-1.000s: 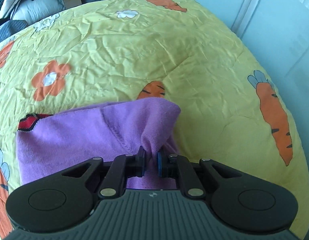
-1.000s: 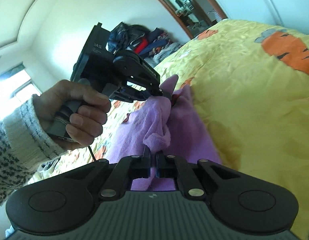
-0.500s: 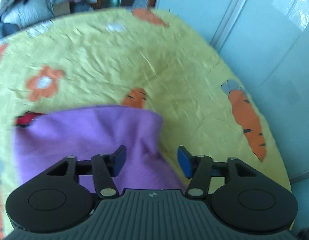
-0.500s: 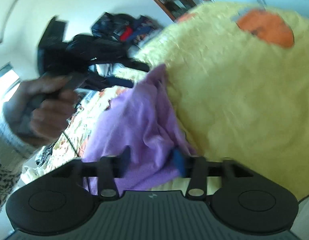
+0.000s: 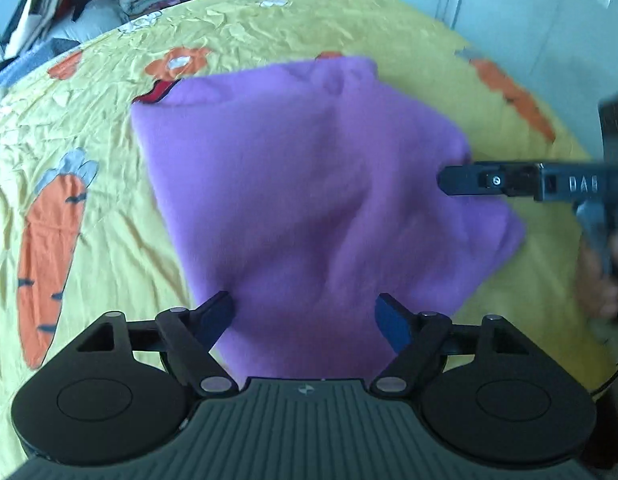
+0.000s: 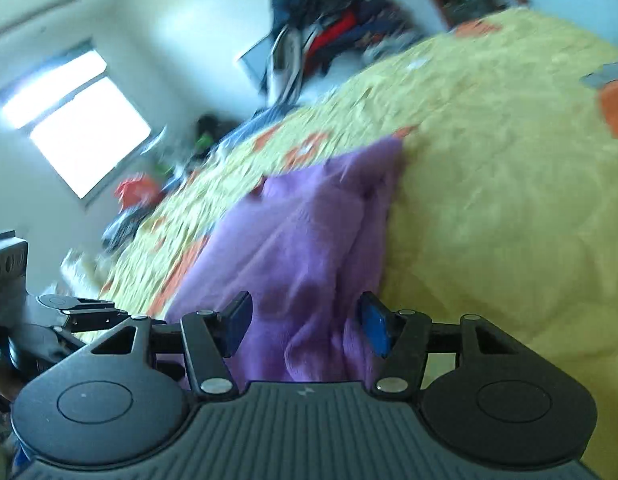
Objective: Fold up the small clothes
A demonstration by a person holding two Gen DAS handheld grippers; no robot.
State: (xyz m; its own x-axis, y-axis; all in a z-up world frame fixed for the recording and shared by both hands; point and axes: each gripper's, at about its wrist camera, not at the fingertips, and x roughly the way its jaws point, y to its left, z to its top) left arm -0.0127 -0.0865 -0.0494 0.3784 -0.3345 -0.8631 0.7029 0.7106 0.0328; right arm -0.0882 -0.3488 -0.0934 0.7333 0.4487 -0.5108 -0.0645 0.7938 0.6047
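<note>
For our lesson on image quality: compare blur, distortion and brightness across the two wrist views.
Left wrist view: fisheye bends the yellow bedspread into a dome; the purple garment is slightly soft, the right tongs smeared.
Right wrist view: heavy motion blur throughout; the window is blown out white.

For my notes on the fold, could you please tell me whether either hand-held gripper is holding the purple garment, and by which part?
Nothing is held. The purple garment lies on the bedspread; both hand-held grippers, left opening and right, stand open.
</note>
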